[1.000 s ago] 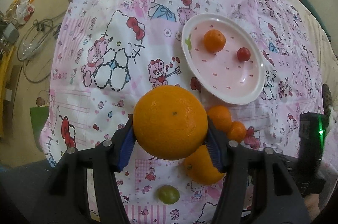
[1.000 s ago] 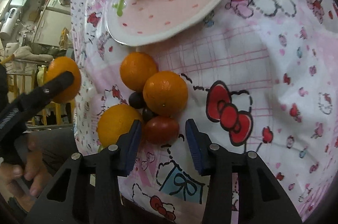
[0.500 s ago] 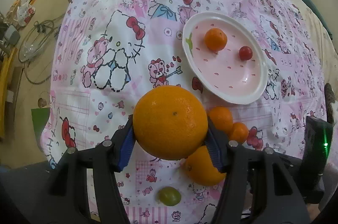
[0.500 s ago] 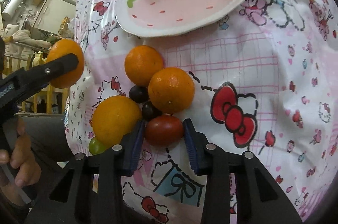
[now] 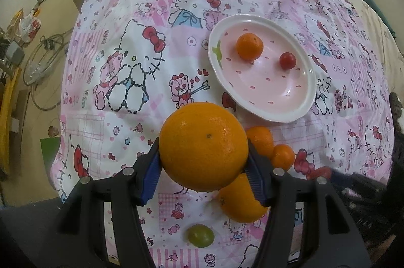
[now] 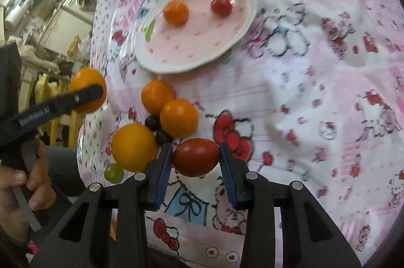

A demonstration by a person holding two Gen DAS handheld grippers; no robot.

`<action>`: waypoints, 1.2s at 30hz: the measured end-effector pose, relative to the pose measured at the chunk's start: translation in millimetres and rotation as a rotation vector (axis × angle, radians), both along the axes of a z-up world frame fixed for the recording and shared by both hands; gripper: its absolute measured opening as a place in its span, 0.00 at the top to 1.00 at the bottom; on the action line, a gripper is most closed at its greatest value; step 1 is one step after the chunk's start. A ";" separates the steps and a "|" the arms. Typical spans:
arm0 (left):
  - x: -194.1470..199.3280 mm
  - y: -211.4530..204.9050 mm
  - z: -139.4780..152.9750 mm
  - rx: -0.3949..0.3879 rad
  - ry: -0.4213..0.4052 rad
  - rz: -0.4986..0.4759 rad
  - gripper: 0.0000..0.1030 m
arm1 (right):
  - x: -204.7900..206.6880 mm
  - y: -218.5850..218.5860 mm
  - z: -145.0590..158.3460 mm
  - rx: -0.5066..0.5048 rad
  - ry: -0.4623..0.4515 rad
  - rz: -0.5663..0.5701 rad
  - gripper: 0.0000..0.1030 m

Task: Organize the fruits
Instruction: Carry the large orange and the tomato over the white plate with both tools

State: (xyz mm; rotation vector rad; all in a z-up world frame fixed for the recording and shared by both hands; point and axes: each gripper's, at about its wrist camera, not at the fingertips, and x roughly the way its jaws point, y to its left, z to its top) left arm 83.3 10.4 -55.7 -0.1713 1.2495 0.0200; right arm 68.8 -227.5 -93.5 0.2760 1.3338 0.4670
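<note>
Left wrist: left tongs clench a firm, heavy orange across its middle. Right tongs pinch a soft, slippery tomato; squeeze gently.

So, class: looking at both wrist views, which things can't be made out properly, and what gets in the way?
- Left wrist view: large orange in the left gripper covers the two dark grapes.
- Left wrist view: red tomato is a blurred sliver behind the gripper finger.
- Right wrist view: tablecloth prints are motion-blurred.
- Right wrist view: green grape is partly behind an orange.
</note>
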 end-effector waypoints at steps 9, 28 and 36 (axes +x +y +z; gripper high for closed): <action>-0.9 -9.8 6.0 0.030 -0.044 -0.044 0.45 | 6.7 -27.8 27.7 0.033 -0.089 -0.087 0.62; 27.7 -27.8 44.9 0.014 -0.181 -0.147 0.45 | 46.8 -52.1 90.8 0.123 -0.319 -0.157 0.62; 58.3 -31.3 46.1 0.034 -0.197 -0.169 0.45 | 73.3 -42.3 94.6 0.137 -0.342 -0.155 0.62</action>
